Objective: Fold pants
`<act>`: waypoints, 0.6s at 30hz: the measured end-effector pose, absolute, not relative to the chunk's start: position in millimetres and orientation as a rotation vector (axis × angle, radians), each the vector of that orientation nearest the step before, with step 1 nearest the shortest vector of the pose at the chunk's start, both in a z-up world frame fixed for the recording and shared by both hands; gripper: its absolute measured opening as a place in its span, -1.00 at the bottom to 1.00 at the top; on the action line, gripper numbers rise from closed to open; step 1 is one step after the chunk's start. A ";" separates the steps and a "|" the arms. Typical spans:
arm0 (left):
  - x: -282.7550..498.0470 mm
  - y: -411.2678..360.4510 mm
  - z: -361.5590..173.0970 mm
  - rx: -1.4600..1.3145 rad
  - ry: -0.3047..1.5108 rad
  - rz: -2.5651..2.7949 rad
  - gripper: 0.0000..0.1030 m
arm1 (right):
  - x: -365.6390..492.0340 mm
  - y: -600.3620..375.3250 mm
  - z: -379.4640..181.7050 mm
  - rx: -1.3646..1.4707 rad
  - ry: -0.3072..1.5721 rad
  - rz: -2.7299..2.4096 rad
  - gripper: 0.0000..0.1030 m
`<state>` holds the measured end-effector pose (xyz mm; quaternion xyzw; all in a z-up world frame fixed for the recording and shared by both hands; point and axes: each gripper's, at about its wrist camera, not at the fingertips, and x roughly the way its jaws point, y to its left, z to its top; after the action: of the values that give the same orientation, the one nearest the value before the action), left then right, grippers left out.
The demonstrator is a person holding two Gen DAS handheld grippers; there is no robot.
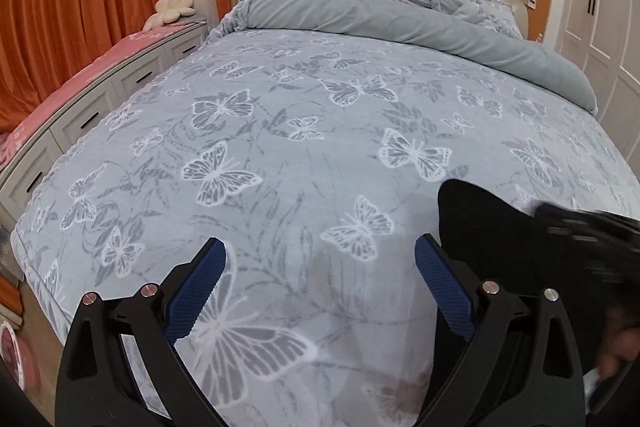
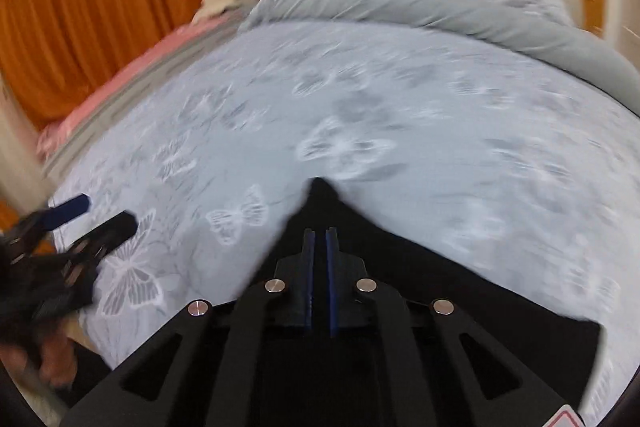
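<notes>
While the left gripper (image 1: 320, 259) is hanging wide open over the bed (image 1: 280, 131), the right gripper (image 2: 320, 239) is pinching the black pants (image 2: 420, 267).

pants (image 2: 440, 279): 1 | claws: 2, left claw (image 1: 320, 259), right claw (image 2: 320, 233) | bed (image 1: 320, 99): 1

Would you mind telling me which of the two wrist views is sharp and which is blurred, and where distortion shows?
Left wrist view: sharp on the butterfly bedspread and the open left tool, blur only on the right tool at the edge. Right wrist view: motion-smeared throughout, though the black pants remain recognisable. Both: fisheye bending and dark corner vignetting.
</notes>
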<state>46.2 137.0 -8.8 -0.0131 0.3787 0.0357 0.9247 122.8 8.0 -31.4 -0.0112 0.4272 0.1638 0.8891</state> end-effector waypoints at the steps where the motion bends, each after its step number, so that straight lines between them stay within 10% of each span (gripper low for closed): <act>1: 44.5 135.8 -9.5 -0.018 0.776 0.065 0.82 | 135.5 18.9 -46.5 -0.033 0.925 0.342 -0.93; 13: 36.5 125.5 -19.1 0.022 0.795 -0.009 0.82 | 186.0 38.7 -104.2 -0.048 0.993 0.306 -0.98; 18: 30.4 104.0 -17.2 0.020 0.796 -0.081 0.82 | 165.4 -1.1 -34.4 0.098 0.875 0.312 -0.87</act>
<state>30.4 104.0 -17.2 0.0097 0.3876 -0.0396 0.9209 165.4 -1.1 -34.4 0.0474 0.4218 0.1503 0.8929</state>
